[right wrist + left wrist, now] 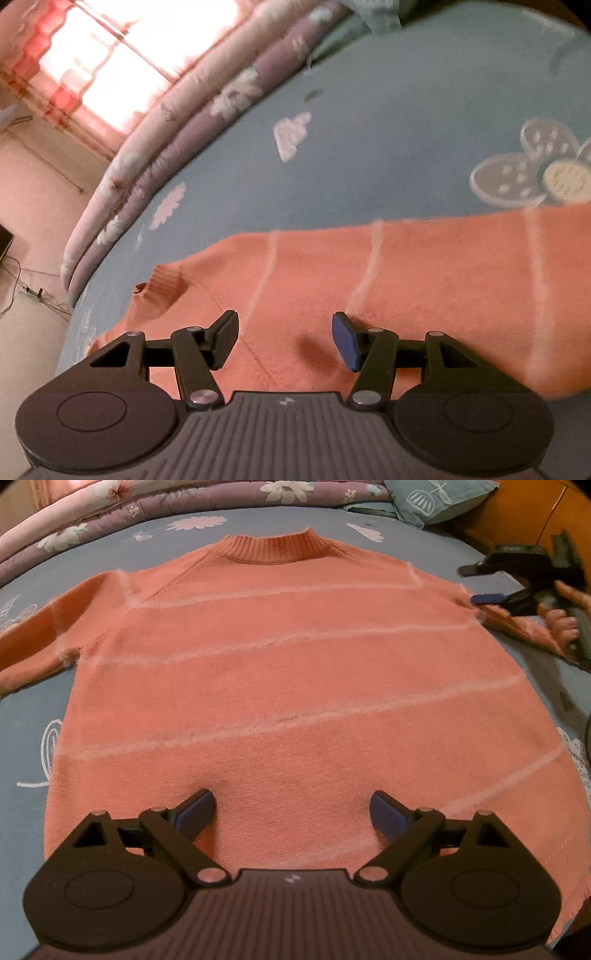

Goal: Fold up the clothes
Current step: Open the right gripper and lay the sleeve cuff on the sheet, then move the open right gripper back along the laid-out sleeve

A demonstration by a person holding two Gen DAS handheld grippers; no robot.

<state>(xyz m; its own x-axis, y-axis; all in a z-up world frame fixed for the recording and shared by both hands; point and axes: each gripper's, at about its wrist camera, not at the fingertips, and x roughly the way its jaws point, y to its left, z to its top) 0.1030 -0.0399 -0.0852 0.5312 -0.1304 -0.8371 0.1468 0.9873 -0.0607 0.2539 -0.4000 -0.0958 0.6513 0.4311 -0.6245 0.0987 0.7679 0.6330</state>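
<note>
A salmon-orange knit sweater with thin pale stripes lies flat on the blue bedsheet, its ribbed collar at the far side and both sleeves spread out. My left gripper hovers over the middle of the near hem, open wide, with nothing between its fingers. My right gripper, held by a hand, is at the sweater's right shoulder where the sleeve begins. In the blurred right wrist view this gripper stands open above the sweater, with the collar to its left.
A folded purple floral quilt runs along the bed's far edge, with a teal pillow at the far right. Wooden furniture stands beyond the pillow. Past the bed are a bright curtained window and floor with cables.
</note>
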